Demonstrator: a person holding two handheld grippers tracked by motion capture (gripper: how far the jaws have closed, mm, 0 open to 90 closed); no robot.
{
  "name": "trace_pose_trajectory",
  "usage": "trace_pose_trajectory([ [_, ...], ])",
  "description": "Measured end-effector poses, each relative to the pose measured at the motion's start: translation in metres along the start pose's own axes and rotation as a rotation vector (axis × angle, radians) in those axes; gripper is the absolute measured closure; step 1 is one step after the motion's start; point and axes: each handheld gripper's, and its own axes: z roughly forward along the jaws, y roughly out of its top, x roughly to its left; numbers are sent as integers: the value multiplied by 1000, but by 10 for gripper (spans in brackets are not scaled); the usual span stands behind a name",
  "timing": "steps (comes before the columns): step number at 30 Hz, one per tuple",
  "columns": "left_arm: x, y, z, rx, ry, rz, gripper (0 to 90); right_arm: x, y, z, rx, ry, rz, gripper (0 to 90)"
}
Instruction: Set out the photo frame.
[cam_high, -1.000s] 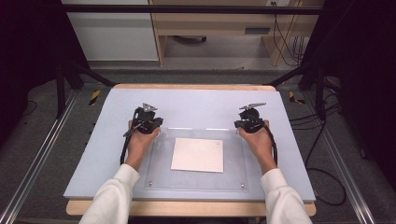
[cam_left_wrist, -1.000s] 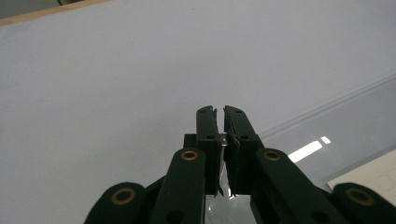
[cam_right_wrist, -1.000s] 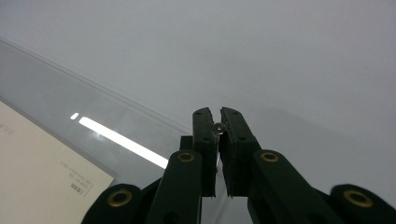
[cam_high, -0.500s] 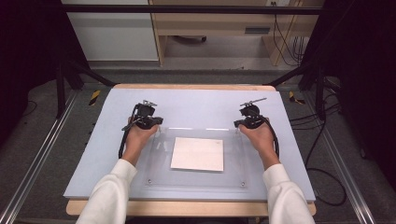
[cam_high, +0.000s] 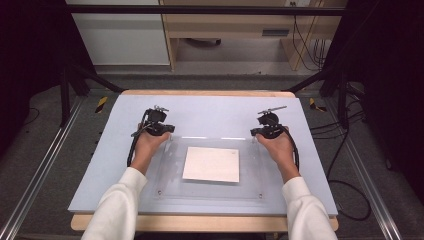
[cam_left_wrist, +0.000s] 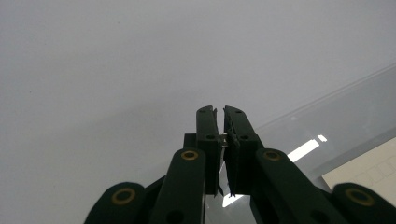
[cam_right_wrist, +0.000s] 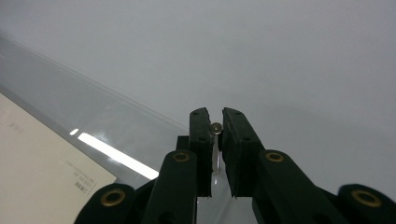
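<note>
**A lab bench set up for recording**

I'm working in what looks like a lab or test room. My table (cam_high: 210, 107) carries a plain pale-blue mat and sits inside a frame of metal rails (cam_high: 35, 175) and black struts (cam_high: 75, 75). Grey carpet (cam_high: 45, 135) covers the floor, with yellow-black tape marks (cam_high: 101, 103), loose cables (cam_high: 350, 195) trailing about, and a bare wooden bench (cam_high: 225, 25) beyond.

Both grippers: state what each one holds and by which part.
The left gripper and the right gripper are each shut on a far corner of the clear acrylic sheet, the right at a corner screw.
</note>
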Motion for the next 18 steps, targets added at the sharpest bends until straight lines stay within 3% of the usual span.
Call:
trace_pose_trajectory([
  [6, 0, 2, 1, 8, -2, -10, 848, -1, 0, 0, -6, -3, 0, 805],
  [11, 2, 4, 2, 17, -8, -17, 848, 0, -1, -4, -26, -32, -19, 725],
  [18, 2, 6, 2, 31, -4, -19, 848, 3, -14, -37, -130, -81, -61, 629],
])
